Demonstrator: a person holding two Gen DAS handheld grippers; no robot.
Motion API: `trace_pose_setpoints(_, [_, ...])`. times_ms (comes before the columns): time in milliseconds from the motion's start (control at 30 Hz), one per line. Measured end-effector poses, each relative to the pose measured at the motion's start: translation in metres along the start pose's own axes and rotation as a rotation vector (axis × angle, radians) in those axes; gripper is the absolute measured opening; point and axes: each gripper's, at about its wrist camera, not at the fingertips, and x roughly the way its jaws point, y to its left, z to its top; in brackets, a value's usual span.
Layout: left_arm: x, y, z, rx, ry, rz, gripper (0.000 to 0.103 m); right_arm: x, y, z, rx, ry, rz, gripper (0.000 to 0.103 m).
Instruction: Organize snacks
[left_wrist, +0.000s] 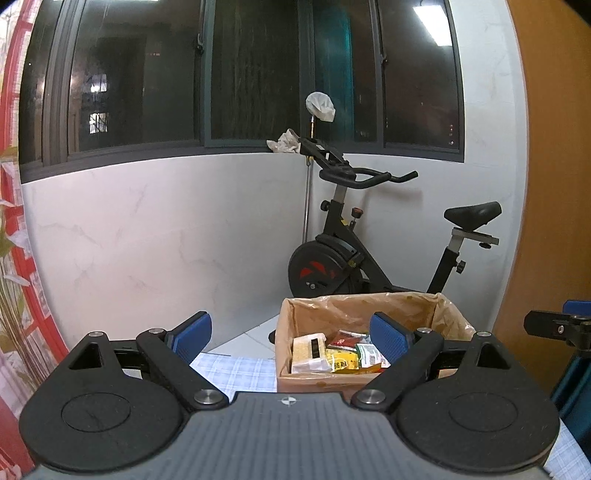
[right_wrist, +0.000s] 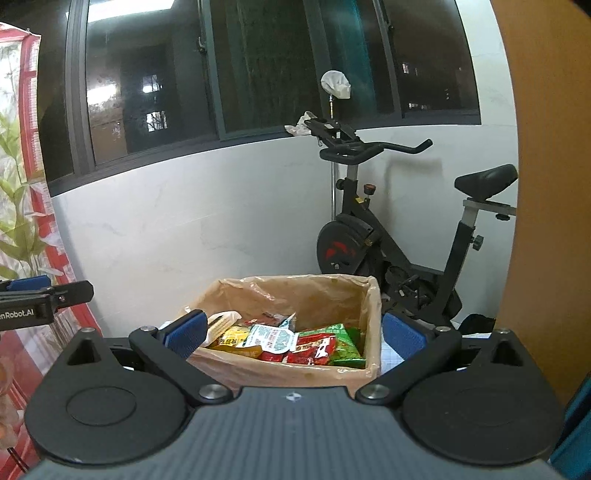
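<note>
Snack packets (right_wrist: 295, 341) heaped loose inside the plastic-lined cardboard box (right_wrist: 373, 295) on the checked worktop (left_wrist: 236, 369), kept together there, probably for sorting. Left gripper (left_wrist: 291, 338) spread wide and empty, aimed at the box's left side. Right gripper (right_wrist: 295, 332) likewise released, nothing between its blue pads (right_wrist: 186, 332), framing the box ahead, seemingly ready to reach in.

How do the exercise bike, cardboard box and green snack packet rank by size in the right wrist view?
1. Exercise bike, largest, though farthest from the camera.
2. Cardboard box, nearer, so it may look bigger than it is.
3. Green snack packet, clearly smallest, lying inside the box.
</note>
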Motion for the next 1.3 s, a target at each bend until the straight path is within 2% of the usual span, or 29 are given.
trace_pose_setpoints(1300, [0.0005, -0.0004, -0.0074, -0.050, 0.028, 0.032, 0.094, -0.0001, -0.0010, -0.0003, 0.006, 0.004, -0.017, 0.103])
